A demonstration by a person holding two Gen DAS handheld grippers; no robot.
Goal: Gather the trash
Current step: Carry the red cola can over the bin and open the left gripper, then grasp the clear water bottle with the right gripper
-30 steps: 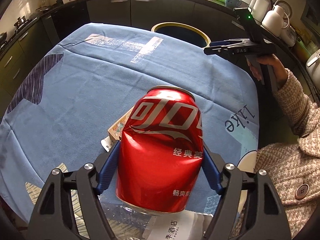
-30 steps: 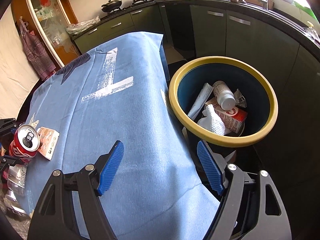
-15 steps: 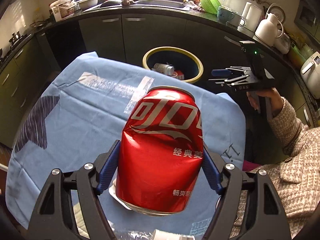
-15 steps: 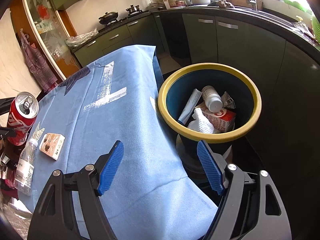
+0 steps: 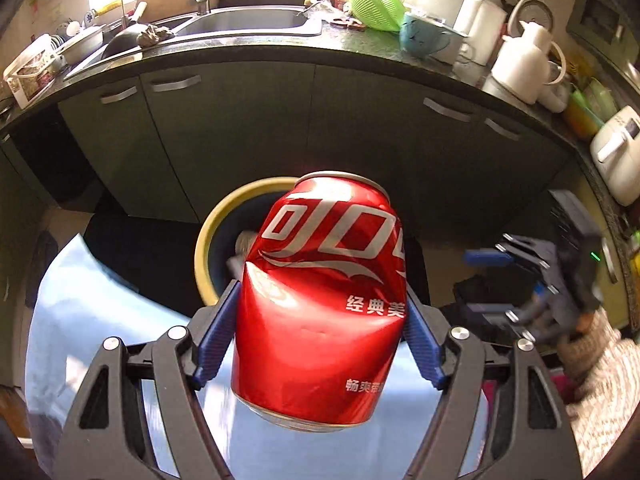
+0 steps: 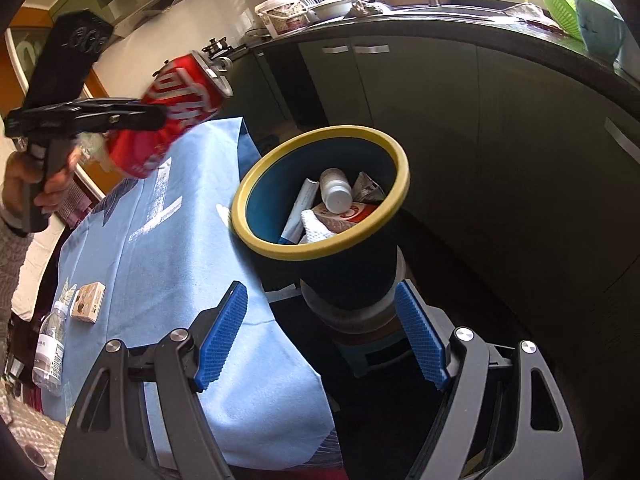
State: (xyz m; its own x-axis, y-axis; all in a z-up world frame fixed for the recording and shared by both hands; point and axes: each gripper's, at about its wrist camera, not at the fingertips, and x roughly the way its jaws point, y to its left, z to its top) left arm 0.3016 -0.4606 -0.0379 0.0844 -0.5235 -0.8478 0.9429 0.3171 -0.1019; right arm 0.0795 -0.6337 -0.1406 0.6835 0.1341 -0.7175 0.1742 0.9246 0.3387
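Note:
A dented red cola can (image 5: pixel 320 300) fills the left wrist view, and my left gripper (image 5: pixel 322 308) is shut on it, its blue pads pressing both sides. Behind the can shows the yellow rim of the dark blue trash bin (image 5: pixel 204 248), beyond the table's edge. In the right wrist view the can (image 6: pixel 184 96) hangs in the left gripper (image 6: pixel 154 114) above the blue tablecloth (image 6: pixel 168 248), left of the bin (image 6: pixel 402 184). My right gripper (image 6: pixel 322 336) stands open and empty, low in front of the bin. The bin holds a white bottle (image 6: pixel 336 190), a carton and crumpled paper.
A small carton (image 6: pixel 88 302) and a clear plastic bottle (image 6: pixel 50 352) lie at the table's near left. Dark kitchen cabinets (image 5: pixel 248 128) with a sink and counter clutter curve behind the bin. The bin stands on a stool (image 6: pixel 360 336). The right gripper (image 5: pixel 508 276) is blurred at right.
The left gripper has carried the can from above the table's middle towards its far edge and the bin. The right gripper has shifted and rolled a little, staying open near the bin.

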